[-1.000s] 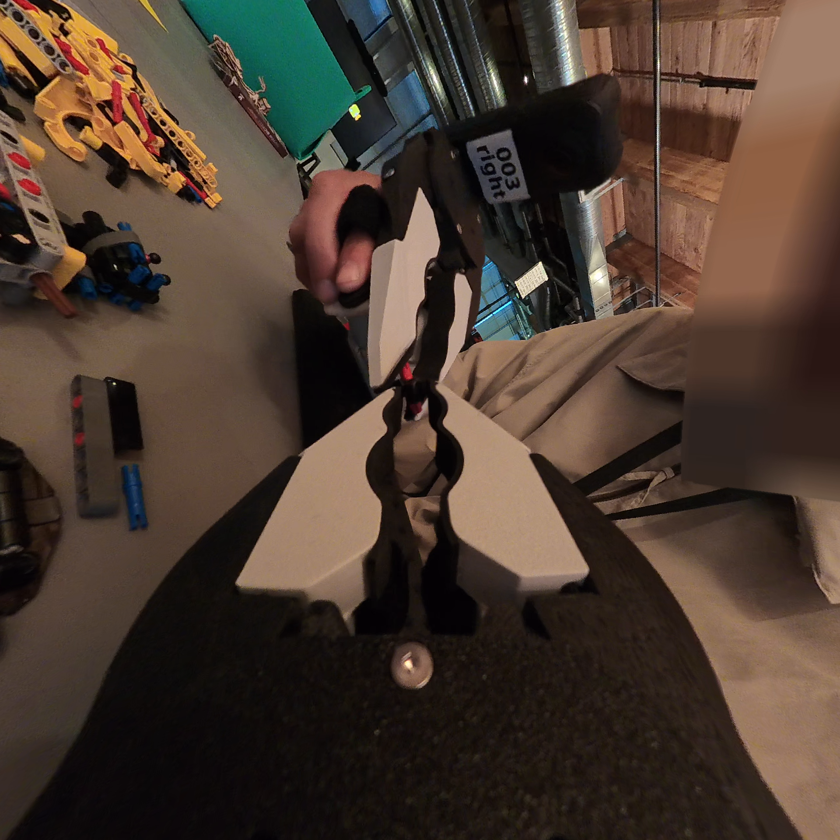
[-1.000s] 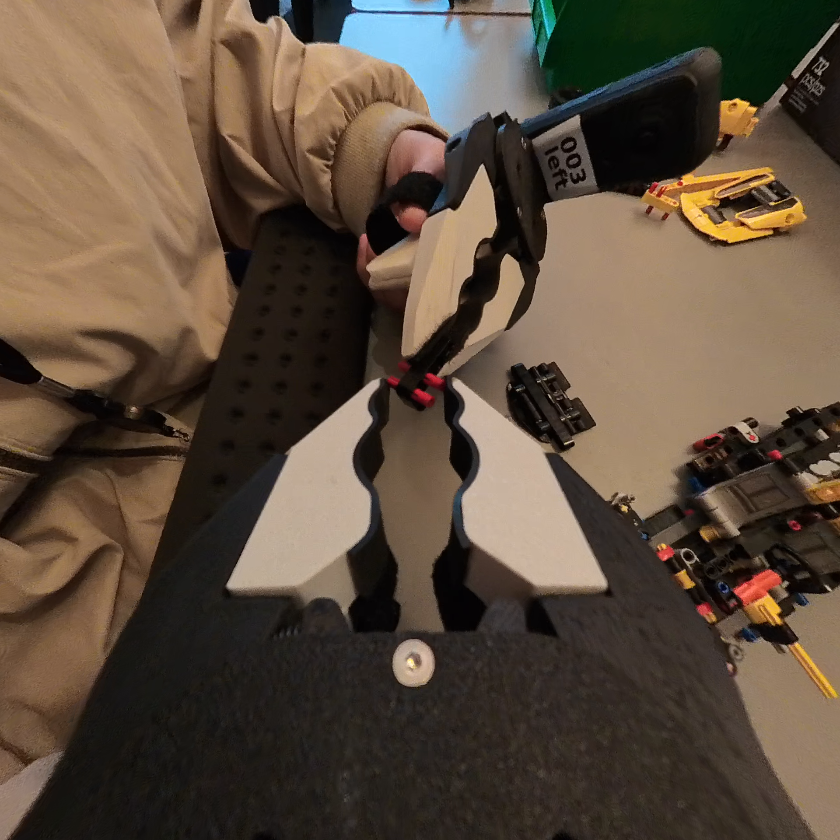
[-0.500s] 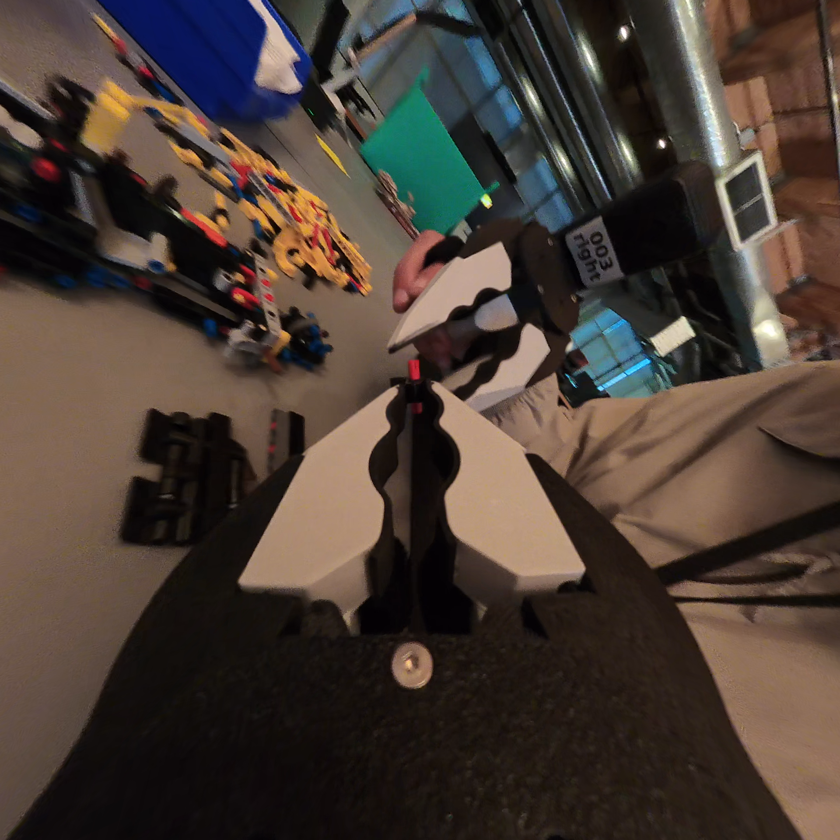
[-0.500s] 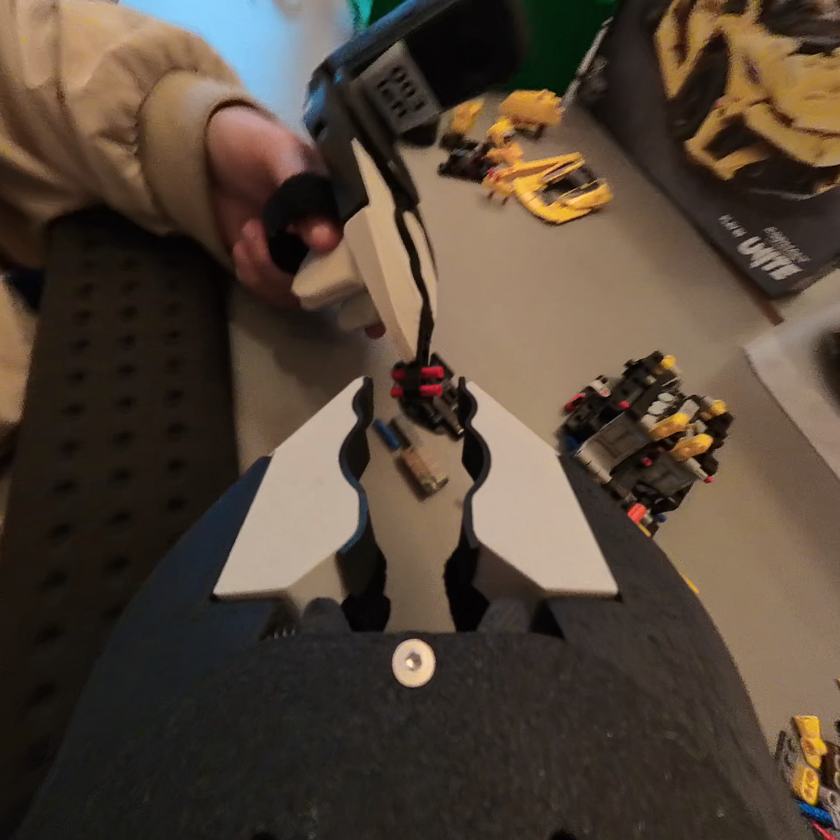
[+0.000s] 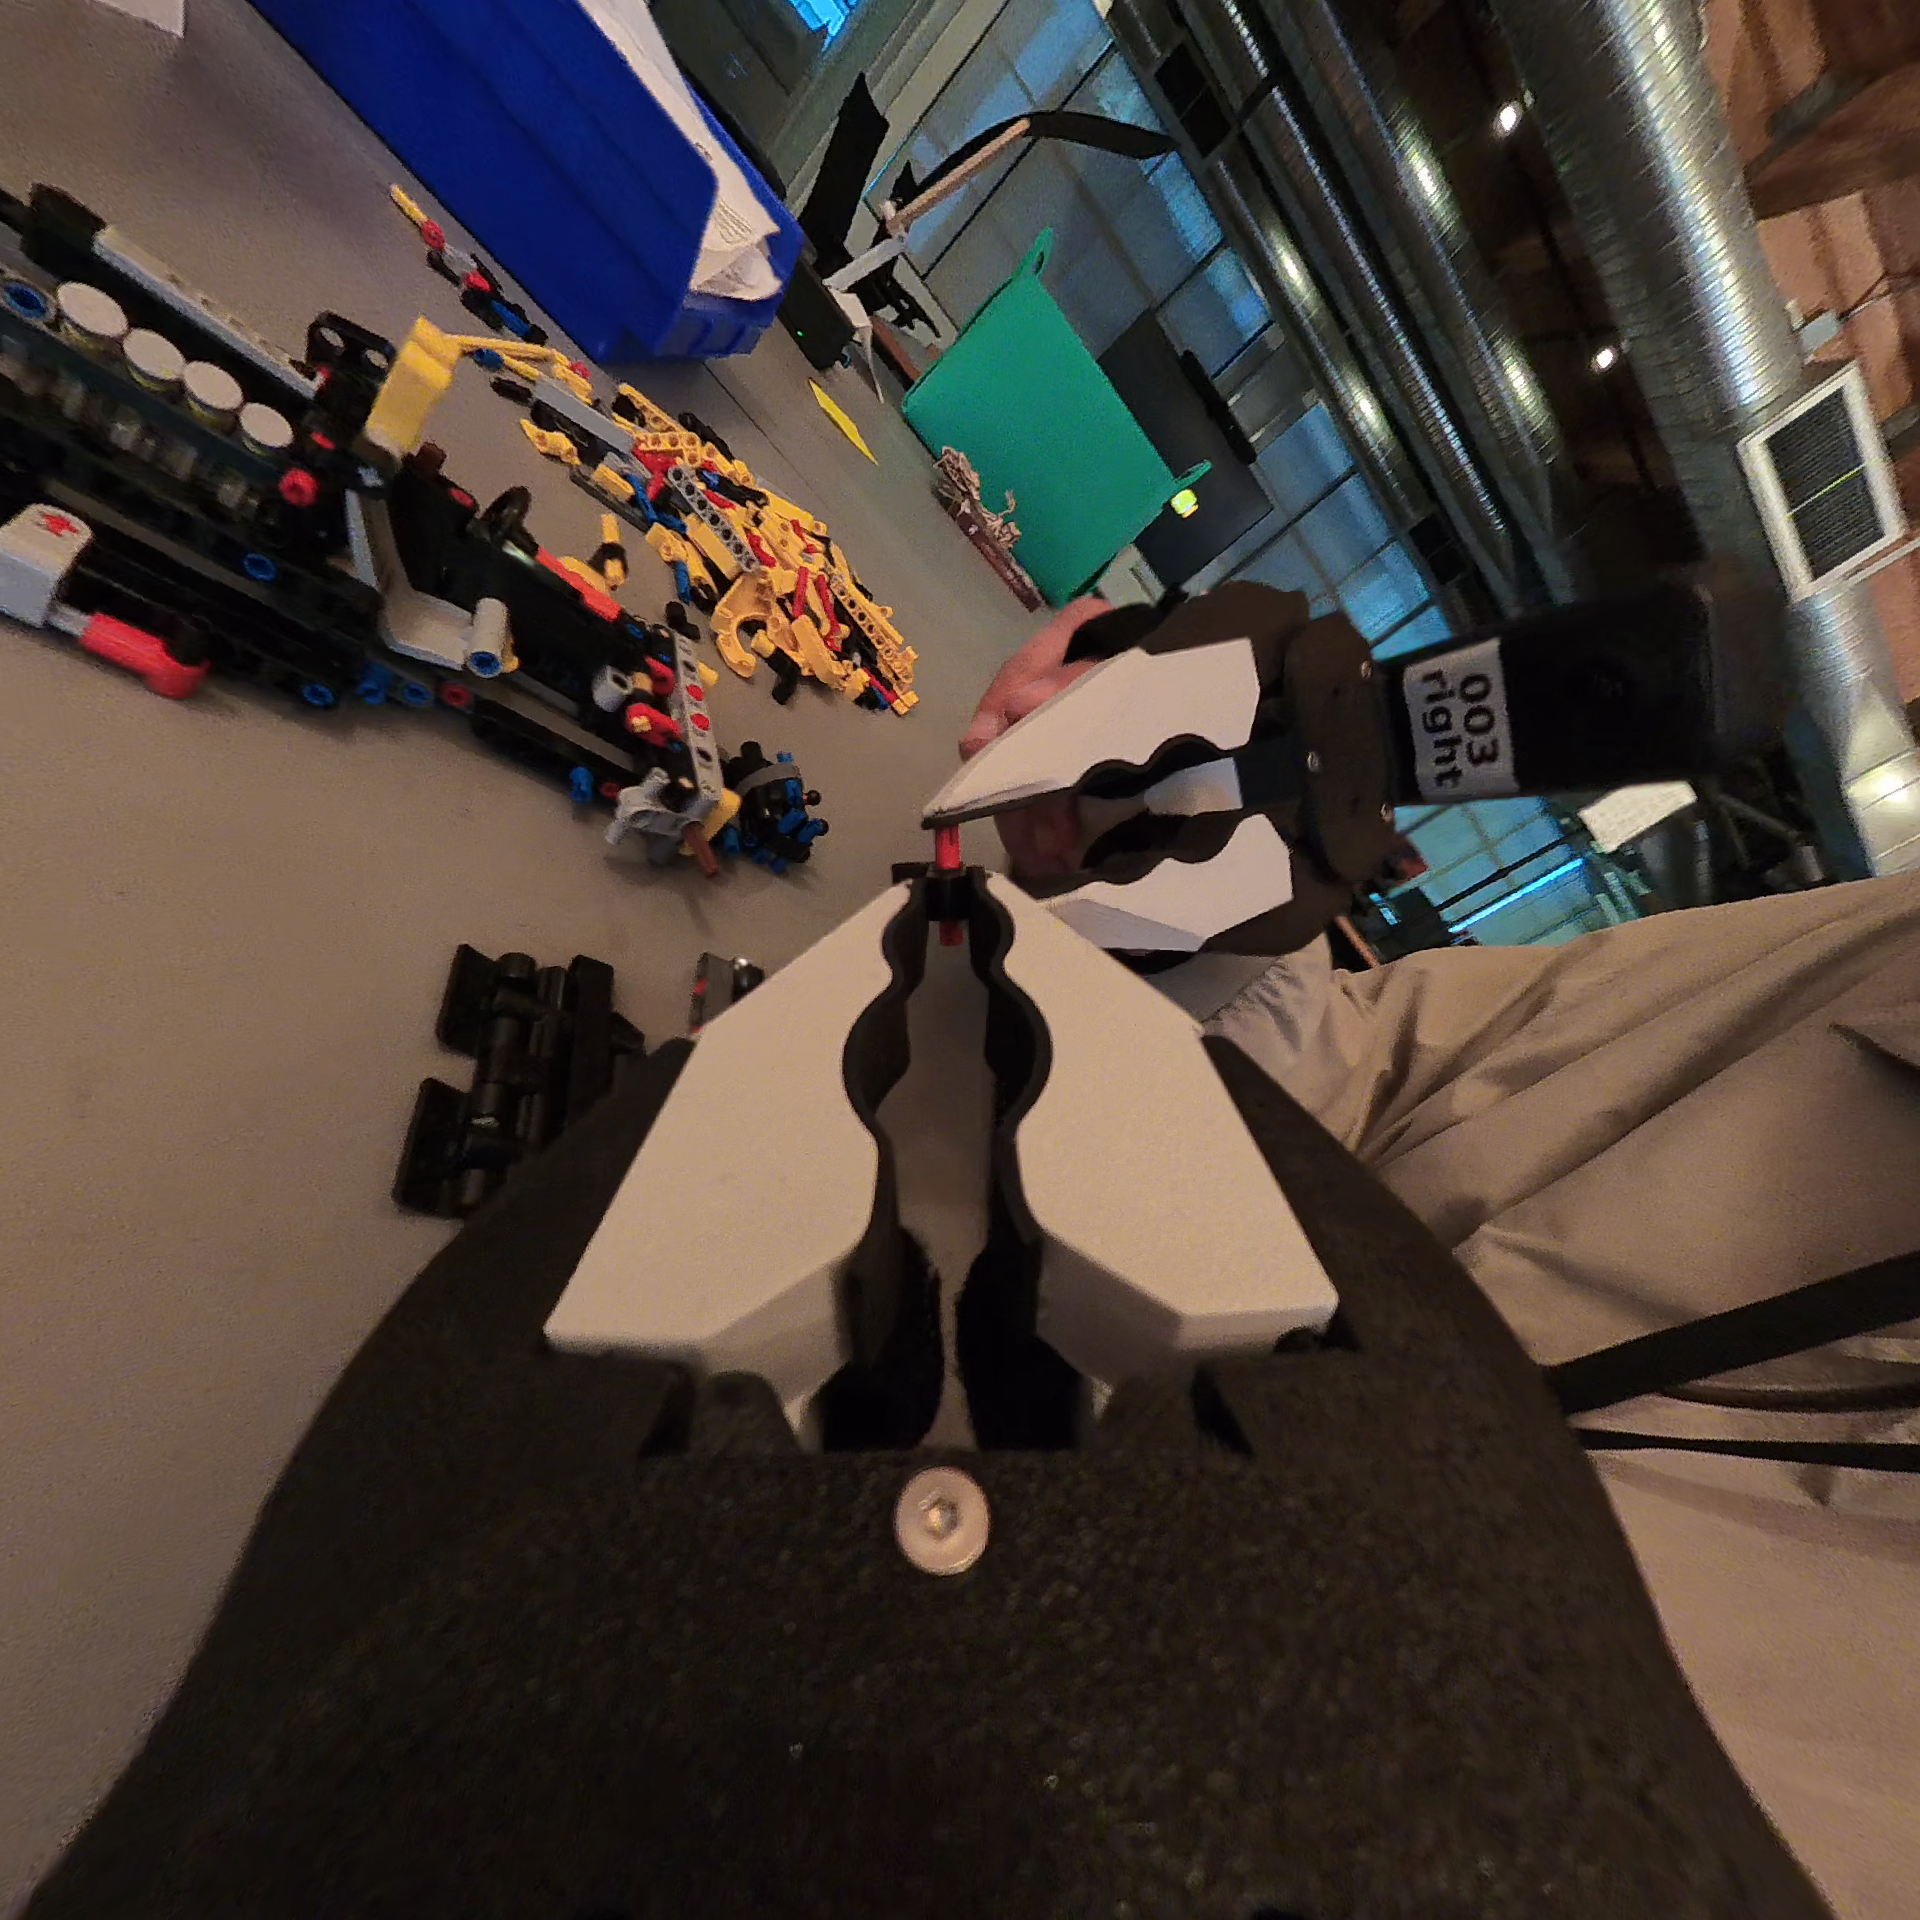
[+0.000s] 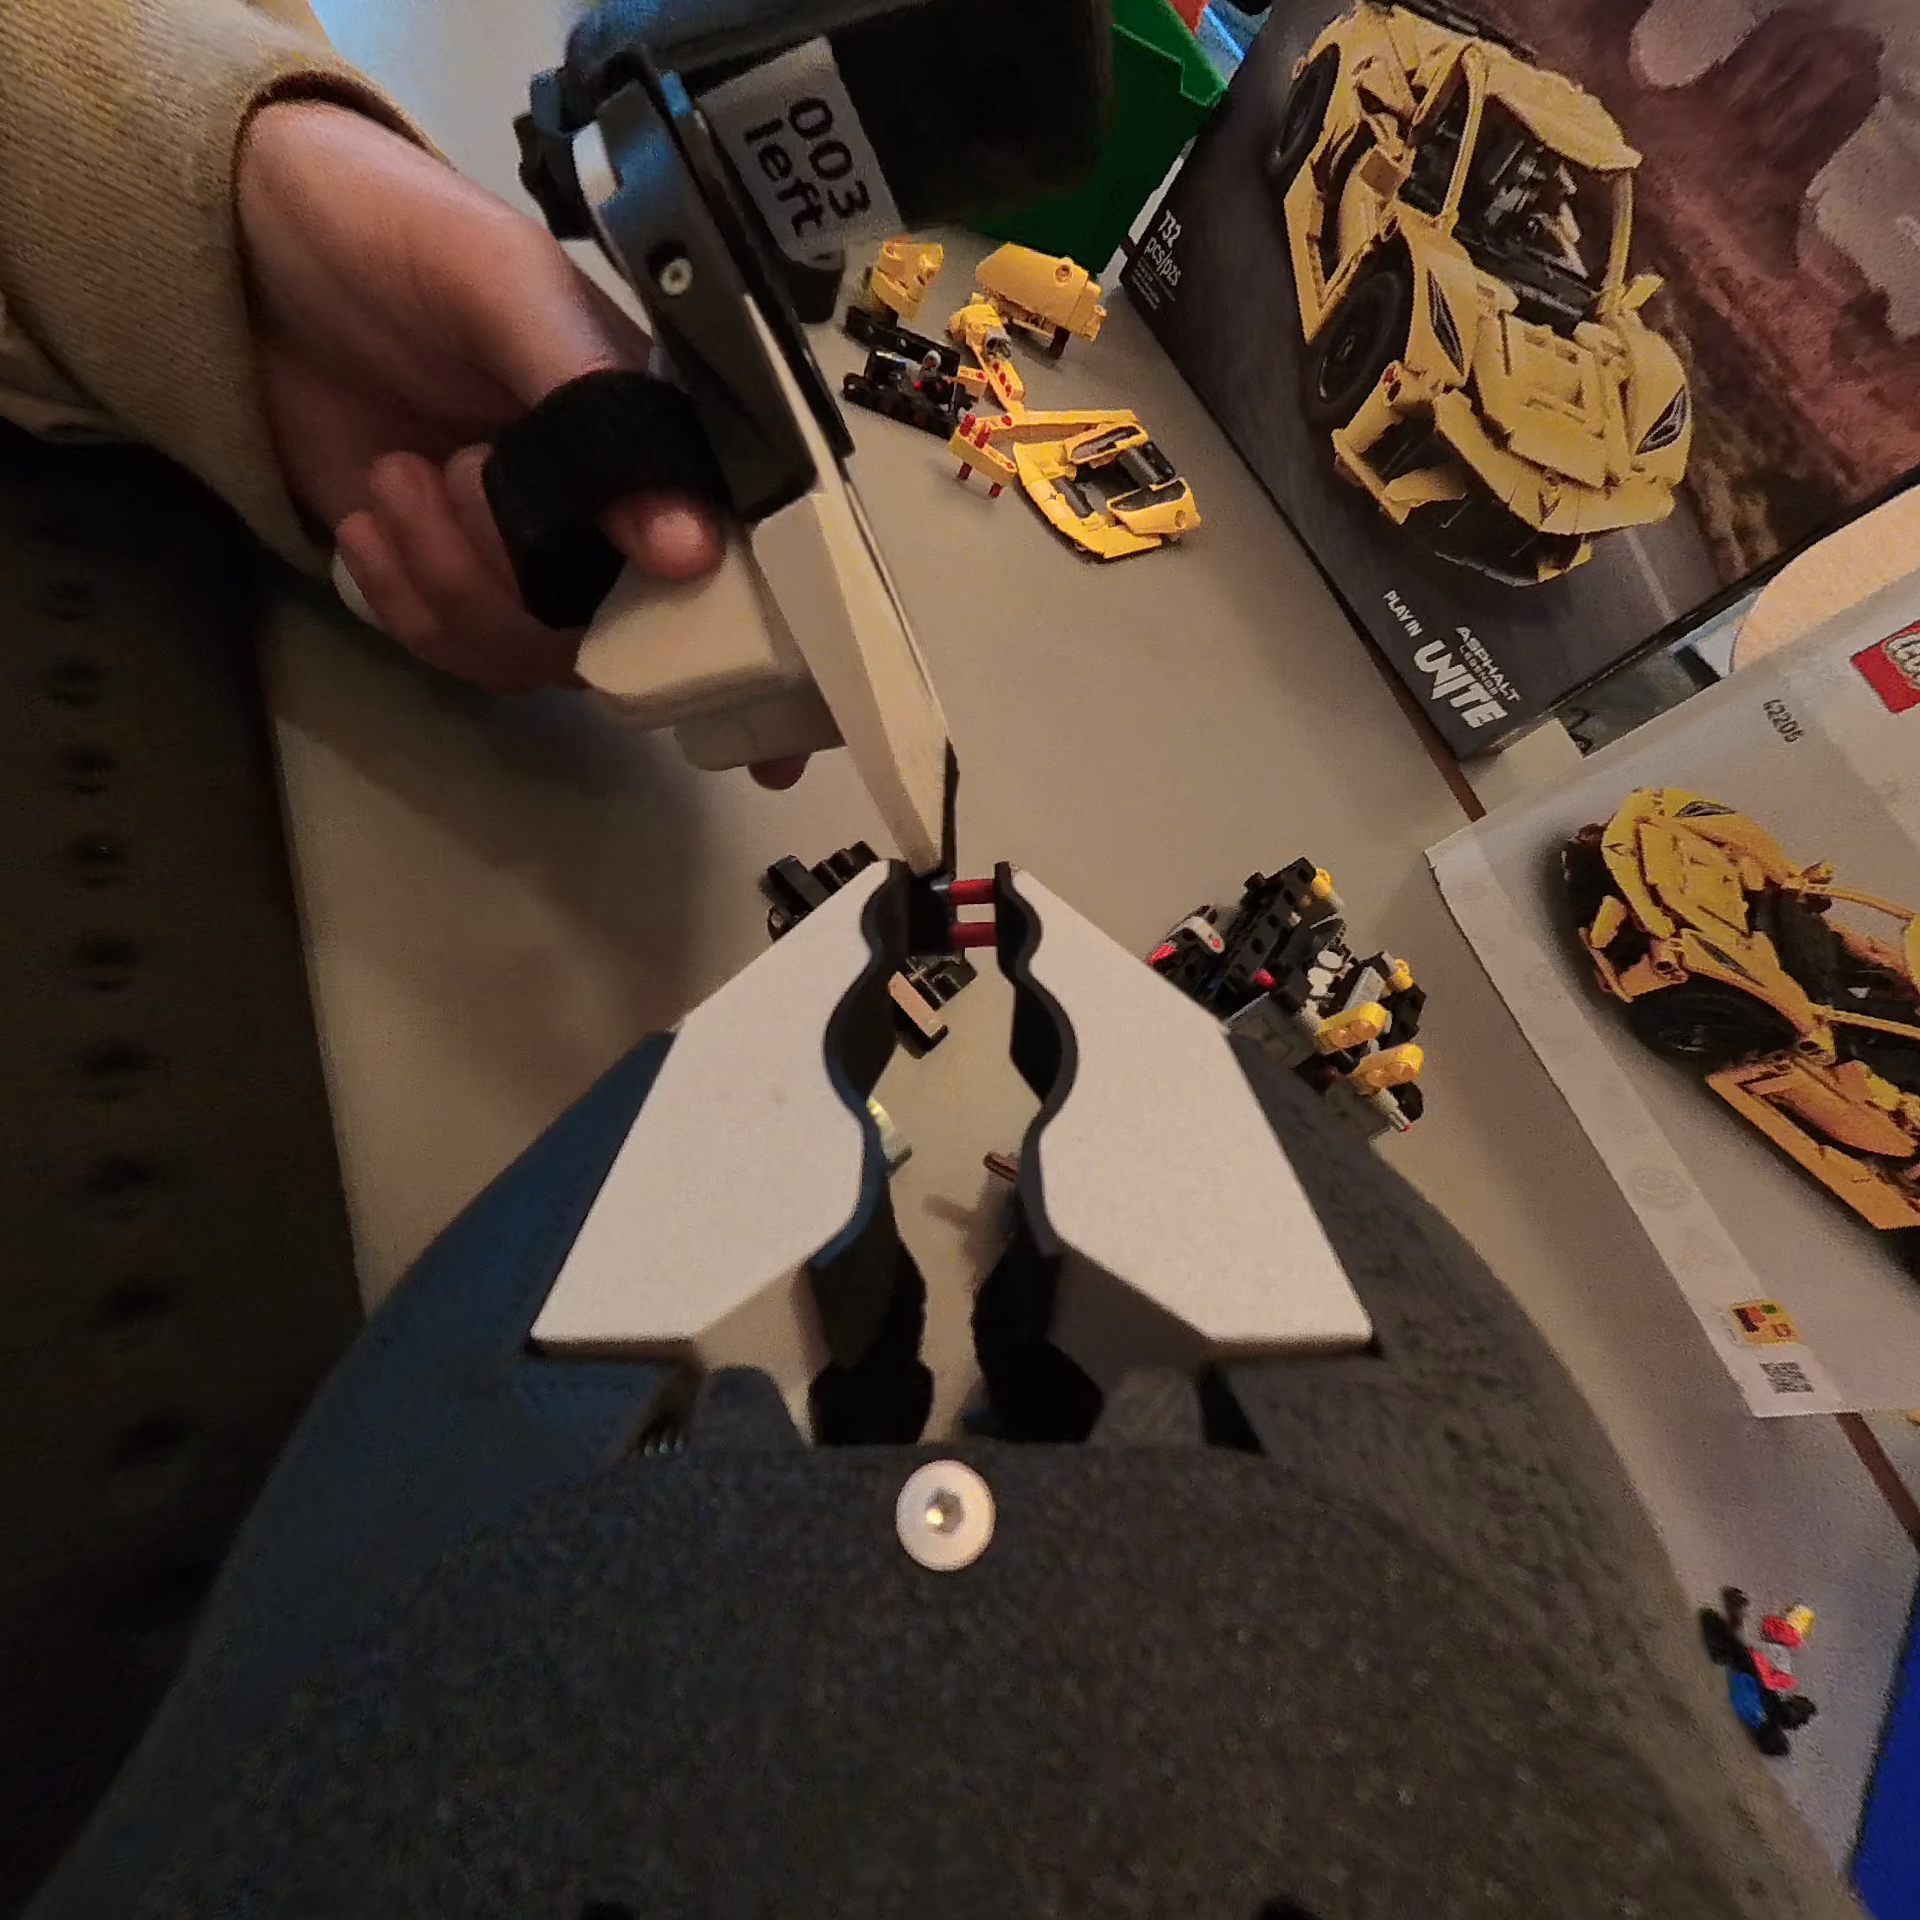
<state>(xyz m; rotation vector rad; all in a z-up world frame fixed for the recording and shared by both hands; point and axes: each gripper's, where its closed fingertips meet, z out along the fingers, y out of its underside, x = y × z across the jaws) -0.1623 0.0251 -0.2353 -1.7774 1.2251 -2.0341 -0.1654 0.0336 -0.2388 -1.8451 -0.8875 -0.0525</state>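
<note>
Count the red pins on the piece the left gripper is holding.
2. Upper pin and lower pin stick out from the black piece pinched by the left gripper, between the right gripper's open fingers. More may be hidden.

Left gripper sits in front of the seated person's lap, tips meeting the right gripper over the table; a small pinned piece sits between the two sets of tips; on the table below lies a loose block; beyond it a long built chassis, then a heap of parts; a bin farthest back; to the right gripper's right a booklet, the box behind it.
</note>
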